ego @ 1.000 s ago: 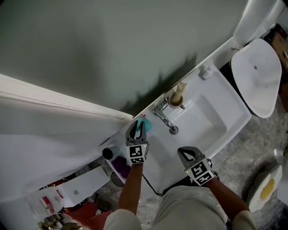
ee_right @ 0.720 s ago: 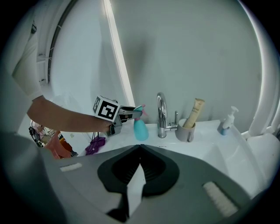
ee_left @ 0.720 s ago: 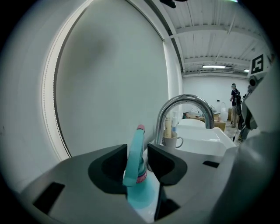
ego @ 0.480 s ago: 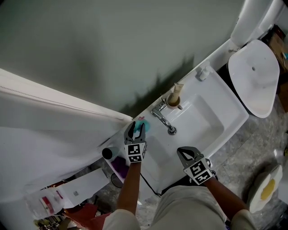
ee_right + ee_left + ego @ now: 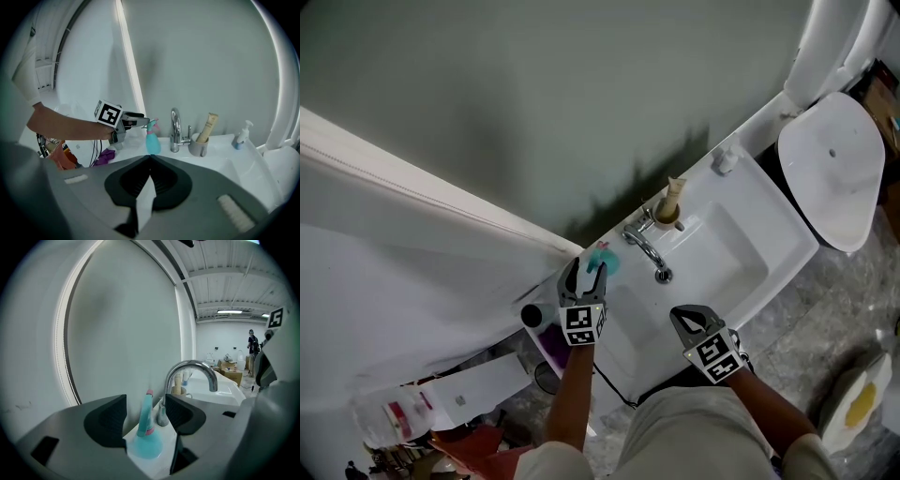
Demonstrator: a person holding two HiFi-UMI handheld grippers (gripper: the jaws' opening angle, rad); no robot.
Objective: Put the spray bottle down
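1. A white sink (image 5: pixel 741 281) stands against a grey wall, seen from steeply above.
2. The spray bottle (image 5: pixel 605 261), teal with a pink nozzle, stands upright on the sink's rim at its back left corner, just left of the faucet (image 5: pixel 645 246).
3. The left gripper (image 5: pixel 584 272) is level with the bottle's upper part. Its jaws are opening and stand wide.
4. In the left gripper view the spray bottle (image 5: pixel 145 432) shows between the two dark pads, with a gap on either side, so nothing grips it.
5. The right gripper (image 5: pixel 686 319) hovers over the sink's front edge, well apart from the bottle. In its own view its jaws meet tip to tip with nothing between them.
6. Right of the faucet, along the back edge, a cup (image 5: pixel 667 214) holds a tan tube, and a soap dispenser (image 5: pixel 724 157) stands near the back right corner.
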